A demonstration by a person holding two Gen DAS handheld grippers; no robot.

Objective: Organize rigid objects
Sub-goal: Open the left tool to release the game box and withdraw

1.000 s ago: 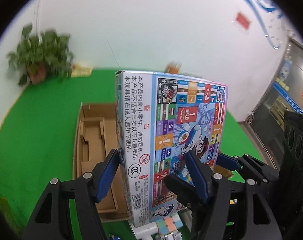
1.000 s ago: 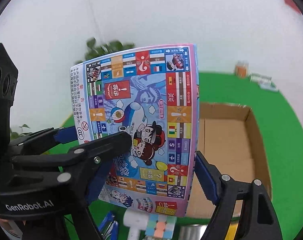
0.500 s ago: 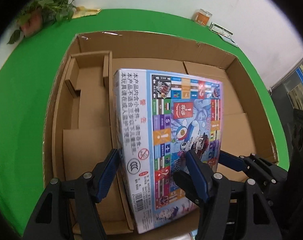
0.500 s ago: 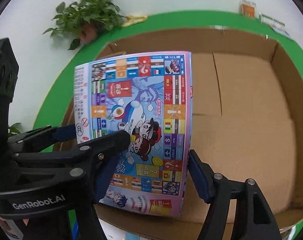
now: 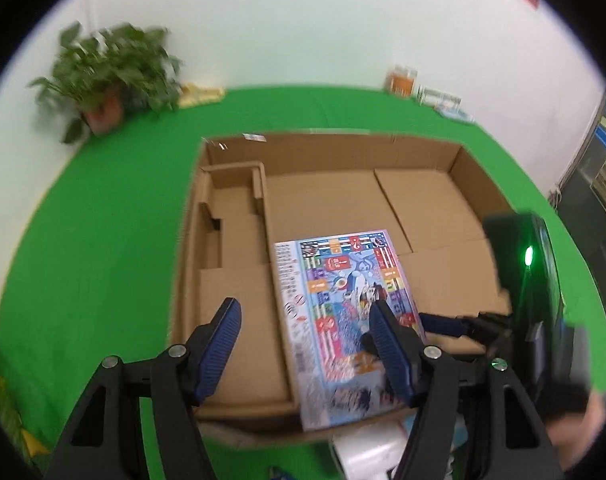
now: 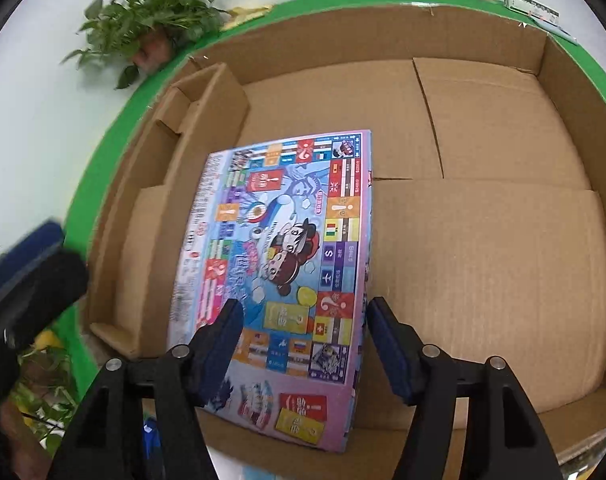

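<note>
- Lowered since the earlier frames, the game box [image 6: 287, 248] now lies flat on the floor of the cardboard carton [image 6: 503, 248], beside the carton's left divider [image 6: 219, 92], its near end over the front wall.
- Left gripper [image 5: 303, 344] stands spread, jaws closing; its right finger [image 5: 387, 344] is over the lid, whether touching I cannot tell.
- Right gripper [image 6: 303, 340] straddles the box's right edge, jaws closing, pads apparently not pressing.
- Green bench [image 5: 103, 208] surrounds the carton; a potted plant [image 5: 111, 76] stands far left.

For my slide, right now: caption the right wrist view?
Board game box lying in the cardboard box, between the right hand-held gripper's closing jaws.
</note>
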